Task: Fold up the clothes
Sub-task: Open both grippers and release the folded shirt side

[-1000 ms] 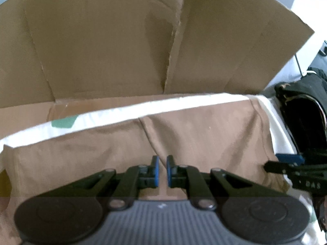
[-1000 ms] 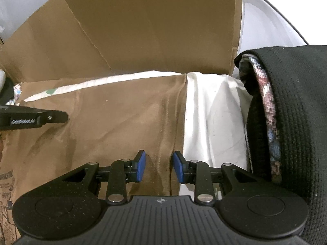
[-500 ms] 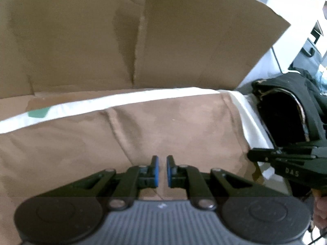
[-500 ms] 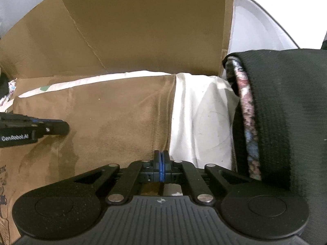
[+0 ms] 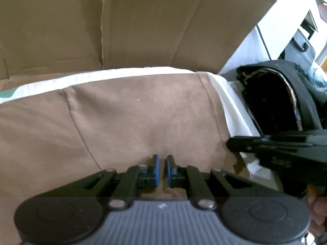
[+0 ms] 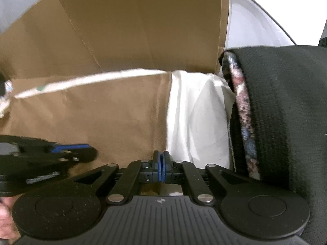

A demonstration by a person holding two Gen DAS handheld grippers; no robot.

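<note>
a wall of flattened brown cardboard [image 5: 143, 24] stands behind the work area, with a white sheet [image 6: 196, 118] spread below it. on the sheet lies a brown garment [image 5: 126, 122], laid flat, its far edge running along a strip of bare white and its right edge stopping short of the sheet's right side. a seam curves across the cloth in the left wrist view. to the right, just beside the sheet, sits a pile of dark clothes [image 6: 286, 106], black knit on the outside with a speckled patterned layer [image 6: 243, 118] showing at its edge. the left gripper [image 5: 161, 169] hangs low over the near part of the brown garment, its blue-padded fingers drawn almost together with only a thin slit between them; whether cloth is caught in that slit cannot be told. the right gripper [image 6: 161, 167] sits at the garment's near right edge, where brown meets white, its fingers pressed together; whether a fold of cloth is pinched between them is hidden. each gripper shows at the side of the other's view, near one another.
</note>
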